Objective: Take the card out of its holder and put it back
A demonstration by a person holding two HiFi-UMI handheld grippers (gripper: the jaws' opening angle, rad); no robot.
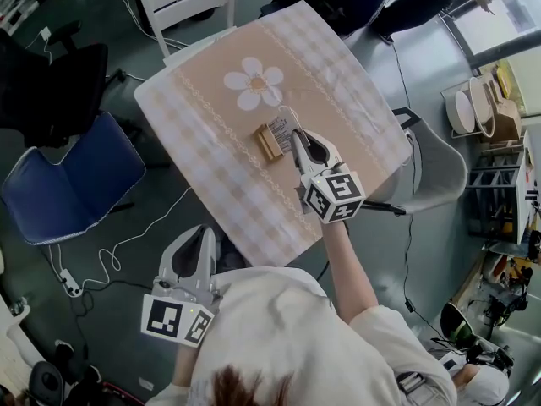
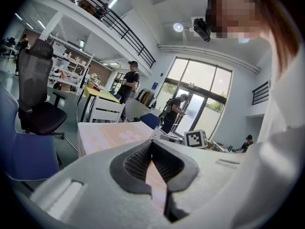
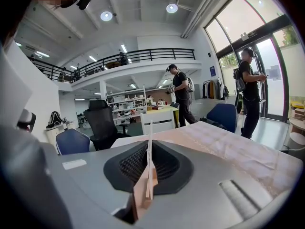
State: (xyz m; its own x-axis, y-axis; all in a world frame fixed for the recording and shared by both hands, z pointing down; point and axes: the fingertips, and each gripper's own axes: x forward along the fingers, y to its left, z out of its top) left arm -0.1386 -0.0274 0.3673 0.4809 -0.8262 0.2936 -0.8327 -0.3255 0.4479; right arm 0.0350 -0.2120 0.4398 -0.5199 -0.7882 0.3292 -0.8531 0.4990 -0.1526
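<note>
A small wooden card holder (image 1: pixel 268 143) lies near the middle of the table (image 1: pixel 211 176), which has a beige checked cloth with a white flower. A white printed card (image 1: pixel 281 125) stands at the holder. My right gripper (image 1: pixel 297 137) reaches over the table's right side and is shut on the card. In the right gripper view the card (image 3: pixel 149 159) shows edge-on between the pads, with the wooden holder (image 3: pixel 142 197) just below it. My left gripper (image 1: pixel 203 232) hangs off the table's near edge. Its jaws (image 2: pixel 152 144) meet at the tips with nothing between them.
A white chair (image 1: pixel 190 0) stands at the table's far side, a blue chair (image 1: pixel 72 180) and a black office chair (image 1: pixel 51 79) at the left, and a grey chair (image 1: pixel 437 166) at the right. Cables (image 1: pixel 110 256) lie on the floor. People stand in the background.
</note>
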